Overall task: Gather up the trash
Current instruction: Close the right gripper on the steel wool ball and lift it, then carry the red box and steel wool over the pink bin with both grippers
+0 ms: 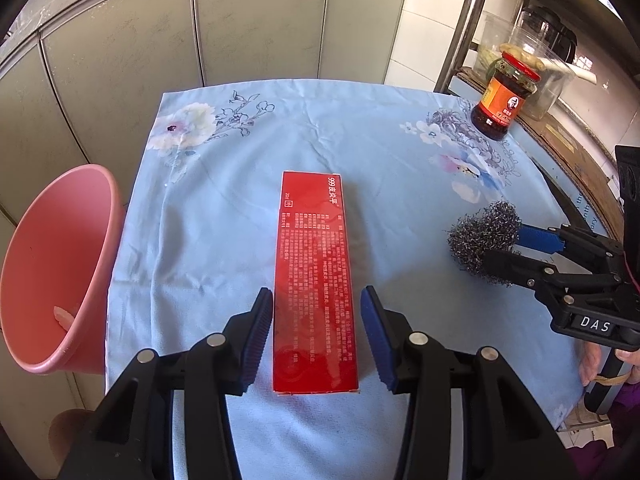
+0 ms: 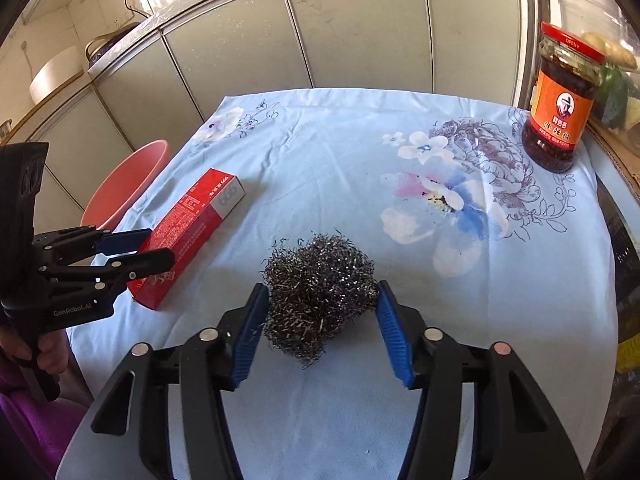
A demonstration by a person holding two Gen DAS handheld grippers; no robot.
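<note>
A long red carton (image 1: 314, 280) lies on the blue floral cloth (image 1: 360, 140). Its near end sits between the pads of my left gripper (image 1: 316, 296), which is open: the left pad is at the carton's edge and a thin strip of cloth shows by the right pad. From the right wrist view the same carton (image 2: 188, 232) and left gripper (image 2: 158, 246) appear at the left. A steel wool ball (image 2: 320, 300) rests on the cloth, and my right gripper (image 2: 320, 288) is shut on it, with both blue pads against its sides. The left wrist view shows that ball (image 1: 480, 236) and right gripper (image 1: 502, 246) at the right.
A pink plastic basin (image 1: 60, 260) stands beyond the table's left edge, with a small pale scrap inside; it also shows as the basin (image 2: 128, 184) behind the carton. A chili sauce jar (image 2: 560, 104) stands at the far right corner. Grey cabinets lie behind, a metal rack to the right.
</note>
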